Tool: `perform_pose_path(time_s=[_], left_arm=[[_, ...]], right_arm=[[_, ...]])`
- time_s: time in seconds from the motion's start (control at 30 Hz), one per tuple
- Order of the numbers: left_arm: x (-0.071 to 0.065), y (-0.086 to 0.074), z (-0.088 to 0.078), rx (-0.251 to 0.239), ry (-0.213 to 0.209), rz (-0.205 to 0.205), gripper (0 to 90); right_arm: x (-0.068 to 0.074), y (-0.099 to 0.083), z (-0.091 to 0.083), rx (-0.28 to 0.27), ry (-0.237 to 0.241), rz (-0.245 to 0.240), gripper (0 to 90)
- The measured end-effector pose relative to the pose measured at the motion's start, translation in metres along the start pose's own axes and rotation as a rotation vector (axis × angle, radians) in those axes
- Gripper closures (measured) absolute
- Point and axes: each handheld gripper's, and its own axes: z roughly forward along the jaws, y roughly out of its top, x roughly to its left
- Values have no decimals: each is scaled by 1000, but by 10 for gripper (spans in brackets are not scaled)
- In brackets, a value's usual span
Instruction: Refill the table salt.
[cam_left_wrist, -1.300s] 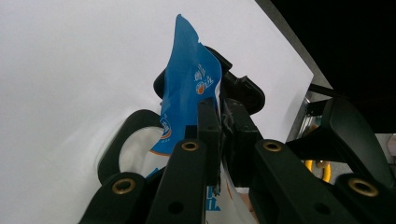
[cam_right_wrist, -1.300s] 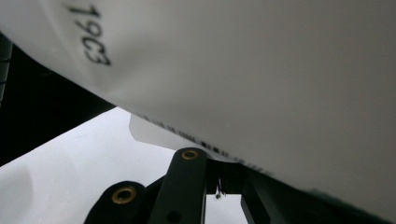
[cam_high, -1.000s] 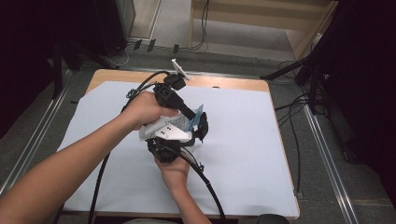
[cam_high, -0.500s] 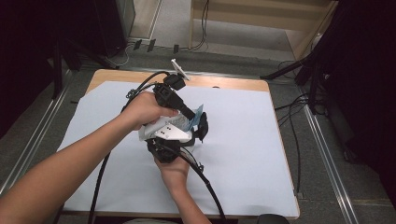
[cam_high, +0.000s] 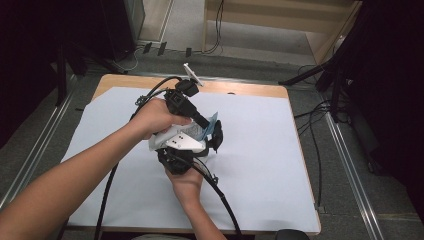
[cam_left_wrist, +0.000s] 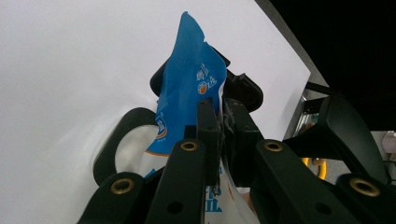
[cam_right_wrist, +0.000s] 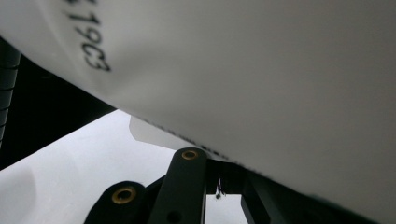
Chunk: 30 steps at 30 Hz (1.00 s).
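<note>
Over the middle of the table both grippers meet on one blue and white packet (cam_high: 211, 121). In the left gripper view my left gripper (cam_left_wrist: 219, 122) is shut on the packet (cam_left_wrist: 191, 84), whose blue corner sticks up past the jaws. From above, the left gripper (cam_high: 200, 120) reaches in from the left in the person's hand. The right gripper (cam_high: 216, 139) comes from the near side, its grey plate on top. In the right gripper view the packet's white printed side (cam_right_wrist: 257, 70) looms close, and the right gripper (cam_right_wrist: 219, 179) is shut on its lower edge.
A white sheet (cam_high: 270, 150) covers the wooden table (cam_high: 240, 89). Black cables (cam_high: 220, 195) trail from both grippers toward the near edge. A small white object (cam_high: 191, 73) sits at the far edge. Metal rails and loose cables (cam_high: 315, 150) lie on the floor to the right.
</note>
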Motion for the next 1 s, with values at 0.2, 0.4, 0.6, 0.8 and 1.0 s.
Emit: perform_pose_path(time_s=[0.2,0.4,0.6,0.8,1.0], left_arm=[[0,1,0,-1,-3,-1,872],[0,1,0,-4,0,-7,869],[1,0,-2,0,-2,-5,866],[1,-1,-3,2,0,-2,867],[1,-1,-3,2,-2,2,867]], right_arm=[[0,0,0,-1,1,3,900],[0,1,0,-1,3,3,900],[1,1,1,-1,2,-8,891],[3,1,1,-6,9,-6,892],[3,1,1,-5,8,-6,892]])
